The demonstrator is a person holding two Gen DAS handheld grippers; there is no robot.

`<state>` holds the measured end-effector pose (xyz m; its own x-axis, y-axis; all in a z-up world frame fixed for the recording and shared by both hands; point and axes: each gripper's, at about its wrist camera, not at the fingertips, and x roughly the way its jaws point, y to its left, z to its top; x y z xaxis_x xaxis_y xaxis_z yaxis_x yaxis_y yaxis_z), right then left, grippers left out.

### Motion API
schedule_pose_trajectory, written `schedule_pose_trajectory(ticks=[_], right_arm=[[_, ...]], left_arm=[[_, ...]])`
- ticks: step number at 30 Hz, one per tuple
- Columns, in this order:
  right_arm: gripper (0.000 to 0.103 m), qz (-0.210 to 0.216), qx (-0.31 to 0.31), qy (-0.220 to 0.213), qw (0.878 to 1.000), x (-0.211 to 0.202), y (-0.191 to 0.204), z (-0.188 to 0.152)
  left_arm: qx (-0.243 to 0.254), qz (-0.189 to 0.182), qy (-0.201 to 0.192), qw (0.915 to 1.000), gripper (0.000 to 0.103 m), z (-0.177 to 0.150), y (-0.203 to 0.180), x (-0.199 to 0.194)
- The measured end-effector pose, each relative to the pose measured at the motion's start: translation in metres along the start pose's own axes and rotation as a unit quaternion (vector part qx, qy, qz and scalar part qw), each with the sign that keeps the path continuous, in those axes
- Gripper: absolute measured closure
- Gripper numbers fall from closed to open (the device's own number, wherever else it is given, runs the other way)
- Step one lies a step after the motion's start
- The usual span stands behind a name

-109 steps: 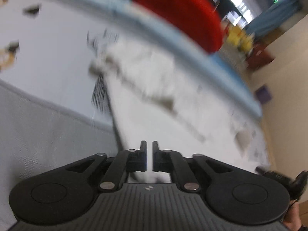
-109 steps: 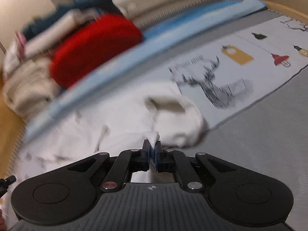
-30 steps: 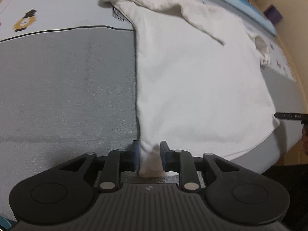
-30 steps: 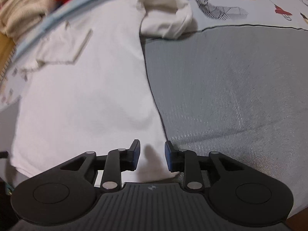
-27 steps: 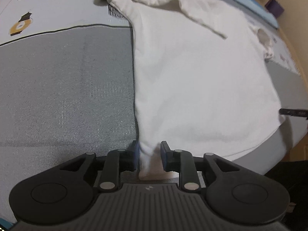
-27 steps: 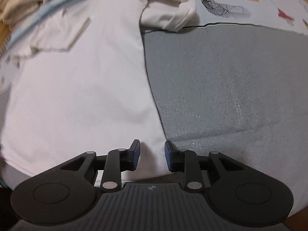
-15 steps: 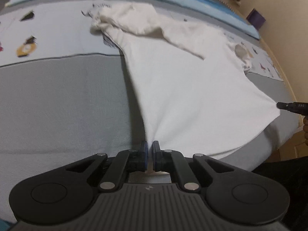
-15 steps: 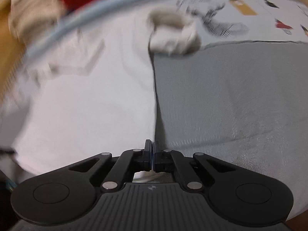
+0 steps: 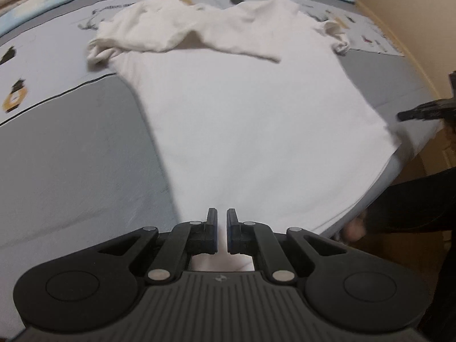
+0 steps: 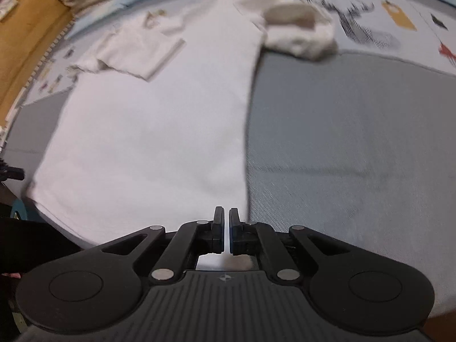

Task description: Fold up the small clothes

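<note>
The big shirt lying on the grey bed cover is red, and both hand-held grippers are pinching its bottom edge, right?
Not quite: the big shirt is white, not red, as the left wrist view shows. The rest holds: it lies on the grey bed cover, and the left hand-held gripper and right hand-held gripper each pinch its bottom edge.
</note>
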<state>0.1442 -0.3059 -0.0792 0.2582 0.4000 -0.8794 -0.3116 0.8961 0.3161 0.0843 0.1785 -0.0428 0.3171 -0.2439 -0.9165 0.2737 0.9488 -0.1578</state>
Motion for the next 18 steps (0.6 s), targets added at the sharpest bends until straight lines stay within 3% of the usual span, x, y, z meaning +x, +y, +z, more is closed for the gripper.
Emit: schedule_pose_trajectory(ticks=[3, 6, 7, 8, 11, 12, 14, 18], right_arm=[[0.099, -0.013, -0.006, 0.023, 1.000, 0.016, 0.004, 0.003], [0.099, -0.065, -0.025, 0.092, 0.993, 0.046, 0.003, -0.004], [0.100, -0.075, -0.030, 0.098, 0.992, 0.049, 0.002, -0.004], [0.099, -0.079, -0.025, 0.082, 0.993, 0.046, 0.000, 0.001], [0.099, -0.045, 0.057, -0.024, 0.997, 0.015, -0.021, 0.021], [0.099, -0.037, 0.087, -0.062, 0.994, 0.005, -0.029, 0.027], [0.099, -0.035, 0.138, -0.128, 0.981, -0.009, -0.044, 0.036], [0.099, -0.035, 0.201, -0.188, 0.961, -0.007, -0.070, 0.054]], left_arm=[[0.019, 0.008, 0.022, 0.9995, 0.097, 0.010, -0.011, 0.015], [0.040, 0.025, 0.053, 0.9975, 0.096, 0.010, -0.029, 0.036], [0.045, 0.034, 0.056, 0.9968, 0.096, 0.015, -0.033, 0.039], [0.046, 0.038, 0.051, 0.9969, 0.096, 0.013, -0.035, 0.038], [0.025, 0.043, -0.001, 0.9988, 0.094, 0.028, -0.038, 0.025], [0.010, 0.042, -0.025, 0.9987, 0.090, 0.035, -0.039, 0.018], [-0.020, 0.047, -0.071, 0.9961, 0.073, 0.048, -0.041, 0.008], [-0.060, 0.063, -0.112, 0.9899, 0.072, 0.071, -0.044, 0.001]])
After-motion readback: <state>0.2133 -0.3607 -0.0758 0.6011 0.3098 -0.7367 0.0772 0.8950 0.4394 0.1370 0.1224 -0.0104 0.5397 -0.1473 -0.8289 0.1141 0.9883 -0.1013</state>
